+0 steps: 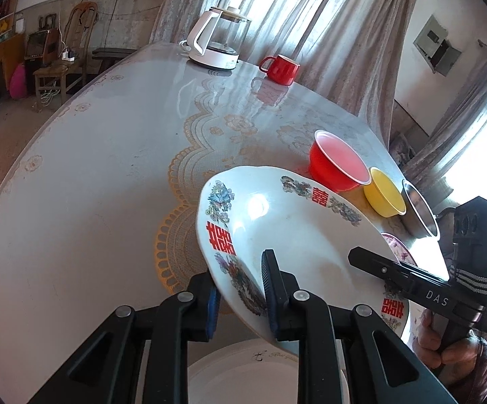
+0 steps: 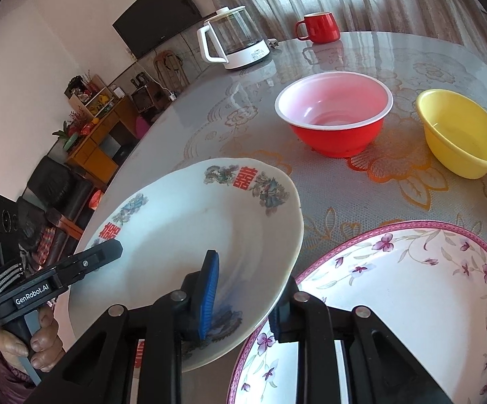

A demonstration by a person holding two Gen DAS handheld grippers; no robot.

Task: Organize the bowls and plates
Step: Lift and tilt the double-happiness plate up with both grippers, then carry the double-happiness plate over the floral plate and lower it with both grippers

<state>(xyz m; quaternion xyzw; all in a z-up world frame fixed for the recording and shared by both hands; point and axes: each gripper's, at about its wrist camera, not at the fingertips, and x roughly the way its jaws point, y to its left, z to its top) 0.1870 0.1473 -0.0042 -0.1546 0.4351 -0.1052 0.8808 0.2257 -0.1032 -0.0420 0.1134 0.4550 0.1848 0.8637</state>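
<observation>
Both the left gripper (image 1: 241,289) and right gripper (image 2: 245,296) pinch the tilted dragon plate (image 1: 294,235) by opposite rims, nearly shut, so uneven pulling could slip it onto the floral plate (image 2: 411,289) just beside the right one.

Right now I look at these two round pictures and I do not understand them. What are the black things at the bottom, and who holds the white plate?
No robot is here. A person holds a black hand tool with two fingers in each hand, and each tool carries a wide-angle camera looking along its fingers. One picture comes from the left gripper, the other from the right gripper. Both are clamped on the rim of the same white plate with red characters, one on each side, and they hold it tilted above the table. On the table stand a red bowl, a yellow bowl, a plate with purple flowers, a red mug and a glass kettle. Another white plate lies below.
</observation>
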